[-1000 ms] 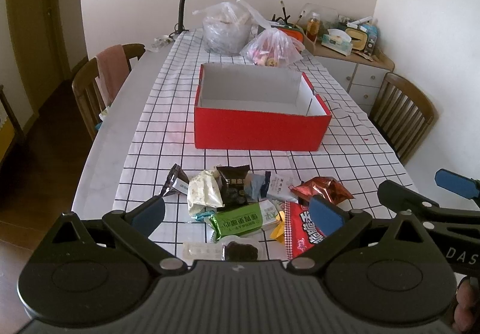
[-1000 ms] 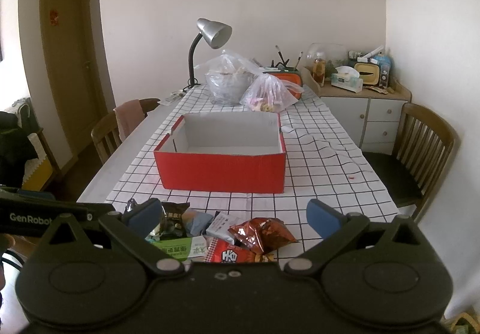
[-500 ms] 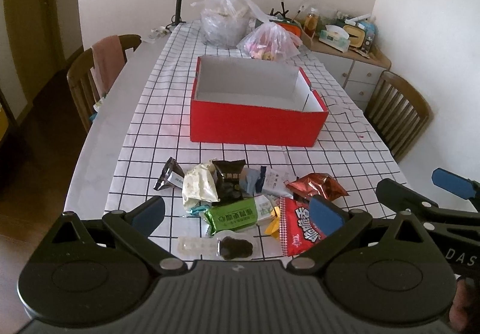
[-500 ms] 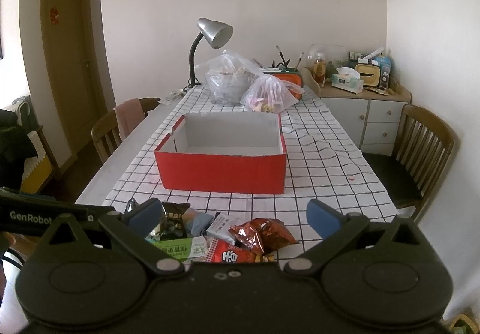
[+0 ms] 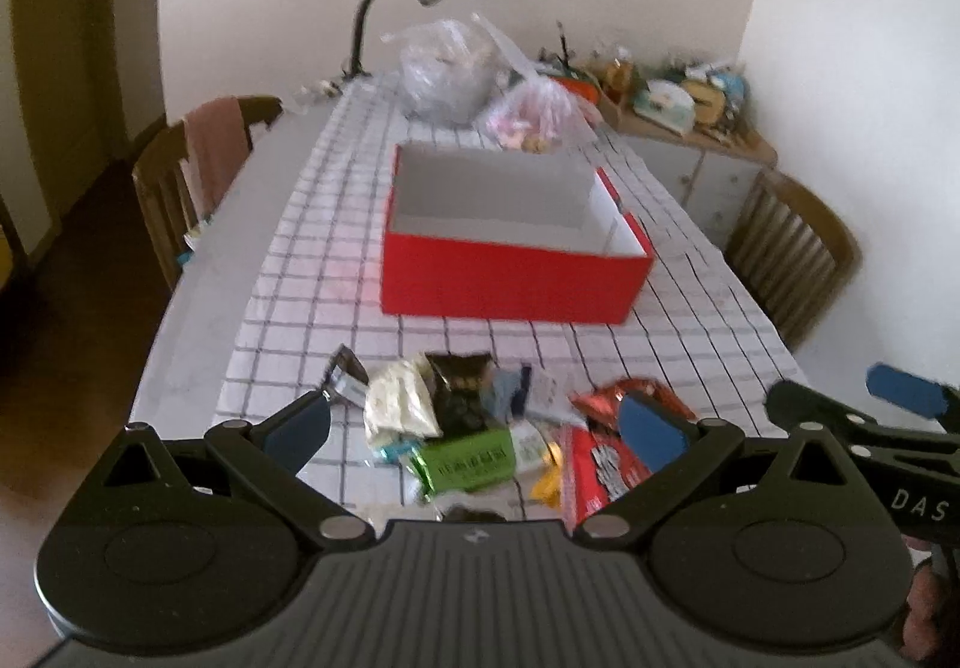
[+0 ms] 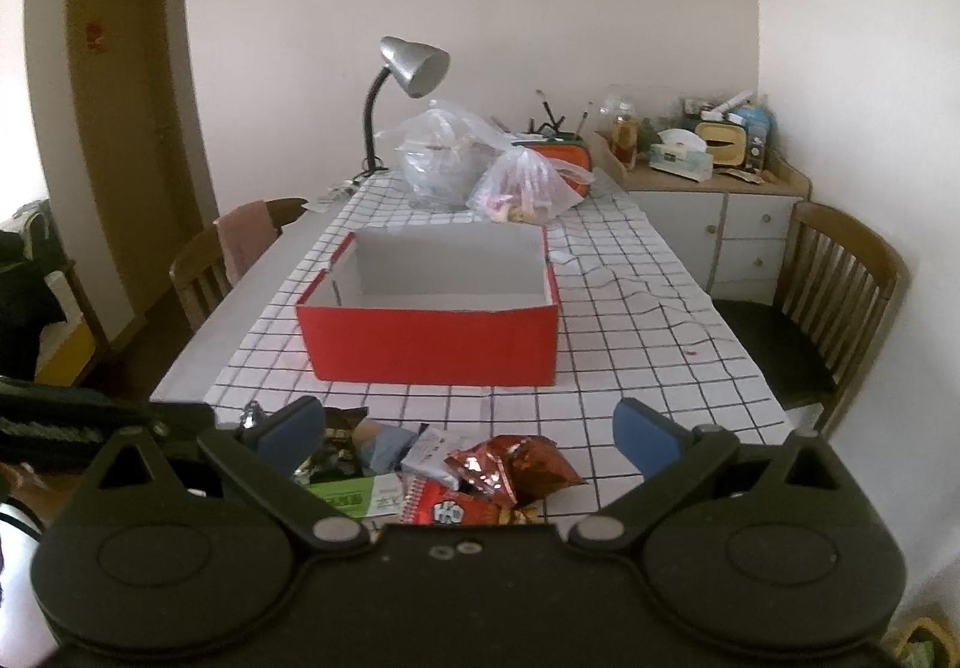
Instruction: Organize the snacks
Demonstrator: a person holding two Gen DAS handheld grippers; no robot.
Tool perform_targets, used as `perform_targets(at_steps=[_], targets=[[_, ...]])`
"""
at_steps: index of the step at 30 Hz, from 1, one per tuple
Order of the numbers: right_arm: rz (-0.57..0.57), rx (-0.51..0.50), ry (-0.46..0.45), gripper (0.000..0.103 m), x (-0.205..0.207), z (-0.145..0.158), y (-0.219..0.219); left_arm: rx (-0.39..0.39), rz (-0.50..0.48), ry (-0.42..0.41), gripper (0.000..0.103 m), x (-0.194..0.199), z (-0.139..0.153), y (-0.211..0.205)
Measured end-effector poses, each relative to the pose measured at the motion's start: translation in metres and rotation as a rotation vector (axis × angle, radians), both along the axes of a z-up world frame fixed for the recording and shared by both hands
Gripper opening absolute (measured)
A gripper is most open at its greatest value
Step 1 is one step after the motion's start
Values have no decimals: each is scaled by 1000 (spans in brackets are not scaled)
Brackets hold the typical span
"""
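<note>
An empty red box (image 5: 510, 278) (image 6: 432, 338) with white inside walls stands mid-table on the checked cloth. Several snack packets lie in a heap near the front edge: a green packet (image 5: 471, 464) (image 6: 351, 491), a cream packet (image 5: 396, 407), a dark packet (image 5: 459, 383) (image 6: 336, 443), a shiny red-brown bag (image 6: 510, 467) (image 5: 606, 398) and a red packet (image 5: 600, 473) (image 6: 456, 512). My left gripper (image 5: 474, 431) hovers open over the heap, holding nothing. My right gripper (image 6: 471, 428) is open above the heap's right side; it also shows at the left wrist view's right edge.
Two tied plastic bags (image 6: 480, 170) and a desk lamp (image 6: 408, 74) stand at the table's far end. Wooden chairs flank the table, one left (image 6: 228, 254) and one right (image 6: 834, 302). A cluttered white cabinet (image 6: 708, 200) stands in the back right corner.
The left gripper has pulled back and tilted up a little, so the heap sits lower in its view and the image is blurred. The right gripper has barely moved.
</note>
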State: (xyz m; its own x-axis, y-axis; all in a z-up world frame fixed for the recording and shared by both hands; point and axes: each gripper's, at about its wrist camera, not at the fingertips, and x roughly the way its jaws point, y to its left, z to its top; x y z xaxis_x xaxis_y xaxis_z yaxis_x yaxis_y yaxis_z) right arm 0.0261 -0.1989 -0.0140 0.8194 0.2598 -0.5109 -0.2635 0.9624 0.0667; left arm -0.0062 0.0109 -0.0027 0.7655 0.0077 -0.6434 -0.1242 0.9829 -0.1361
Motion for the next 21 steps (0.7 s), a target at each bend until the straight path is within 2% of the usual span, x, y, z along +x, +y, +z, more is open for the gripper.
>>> perform_targets(at_steps=[3,9,21], targets=[[-27,-11,4,100,7,-6,-4,8,28,-21,103,1,-4,7],[-38,-38,56,98,21,-26,-9,6,12,12,103,7,-23,11],[34,-62,186,93,54,-70,-10,-40,-43,192,102,39,-71,9]])
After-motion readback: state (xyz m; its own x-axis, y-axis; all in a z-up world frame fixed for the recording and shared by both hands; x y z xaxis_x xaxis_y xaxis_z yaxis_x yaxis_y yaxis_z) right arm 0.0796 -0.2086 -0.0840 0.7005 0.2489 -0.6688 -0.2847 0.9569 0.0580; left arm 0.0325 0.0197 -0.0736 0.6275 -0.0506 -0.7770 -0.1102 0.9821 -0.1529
